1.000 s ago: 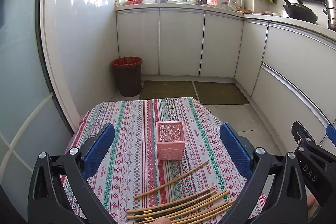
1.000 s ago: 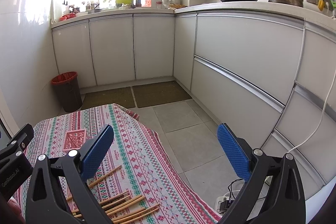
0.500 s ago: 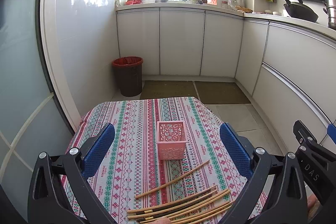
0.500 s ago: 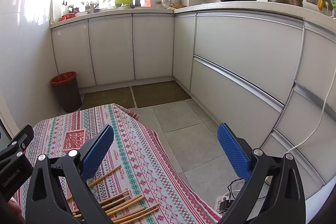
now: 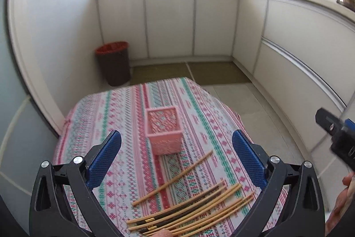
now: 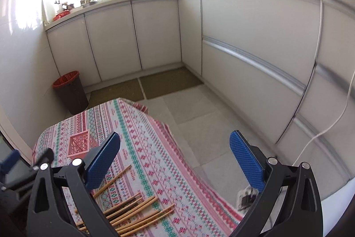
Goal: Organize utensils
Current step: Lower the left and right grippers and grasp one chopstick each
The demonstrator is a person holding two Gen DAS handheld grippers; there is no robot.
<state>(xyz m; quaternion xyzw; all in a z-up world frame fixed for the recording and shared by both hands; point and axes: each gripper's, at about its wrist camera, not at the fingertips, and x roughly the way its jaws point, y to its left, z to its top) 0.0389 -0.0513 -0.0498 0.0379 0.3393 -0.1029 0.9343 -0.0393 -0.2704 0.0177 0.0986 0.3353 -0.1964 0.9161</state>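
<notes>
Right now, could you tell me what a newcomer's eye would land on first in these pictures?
Probably the pink basket, standing upright mid-table on the striped tablecloth, empty as far as the left wrist view shows. Next, the chopsticks lie loose near the table's near edge, one stick apart from the bundle. Both the left gripper and right gripper frame the views, jaws wide and empty.

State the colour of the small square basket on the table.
Pink; the basket shows best in the left wrist view.
</notes>
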